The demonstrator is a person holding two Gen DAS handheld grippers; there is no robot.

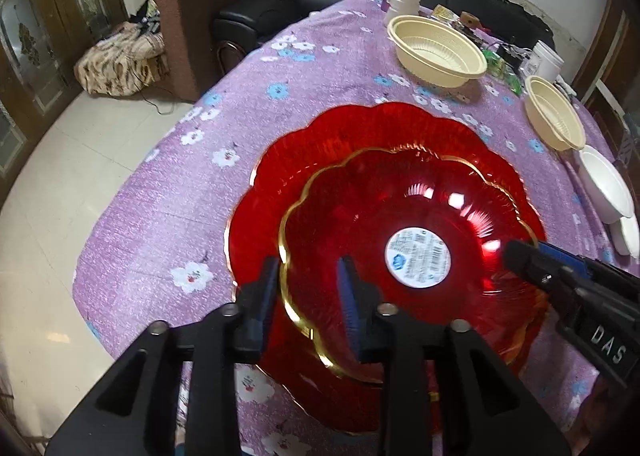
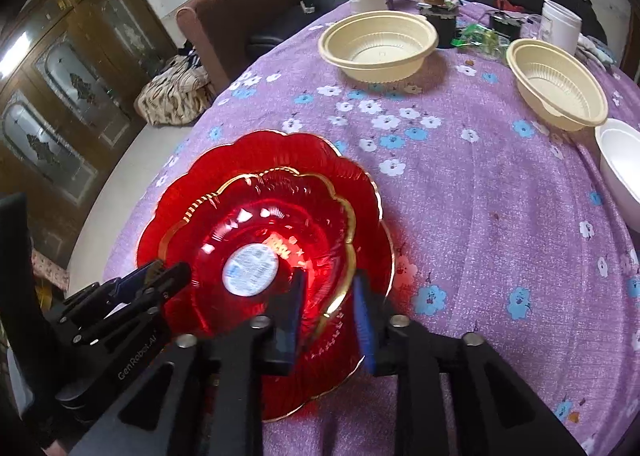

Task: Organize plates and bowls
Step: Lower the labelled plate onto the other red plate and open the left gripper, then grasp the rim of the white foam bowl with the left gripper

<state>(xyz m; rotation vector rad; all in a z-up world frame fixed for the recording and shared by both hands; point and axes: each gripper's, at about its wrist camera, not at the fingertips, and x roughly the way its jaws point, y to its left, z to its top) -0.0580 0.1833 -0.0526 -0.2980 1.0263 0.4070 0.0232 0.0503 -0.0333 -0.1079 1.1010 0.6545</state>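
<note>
1. Left wrist view: left gripper [image 1: 310, 296] stands with jaws apart, straddling the near-left rim of the small red plate [image 1: 380, 224], one finger outside the gold edge and one inside; neither pad is seen pressing the rim. The small plate lies nested in the large red plate [image 1: 288, 160], which rests on the purple tablecloth [image 1: 160, 184]. Beyond the jaws and to their right stand two cream bowls, the far cream bowl [image 1: 438, 52] and the near cream bowl [image 1: 554, 118], well apart. A white bowl [image 1: 604, 184] sits at the right edge. The right gripper's tip enters from the right at the plate's opposite rim.

2. Right wrist view: right gripper [image 2: 328, 312] is likewise open, its jaws straddling the small red plate's [image 2: 256, 224] near-right rim without visible clamping. The large red plate [image 2: 360, 192] shows all round it. Ahead of the jaws lie the far cream bowl [image 2: 378, 46], the near cream bowl [image 2: 558, 84] and the white bowl [image 2: 620, 176], each separate.

3. Progress, as judged: the plates appear stacked, so that part looks done or nearly so. The bowls remain unstacked and scattered; gathering them is left.
</note>
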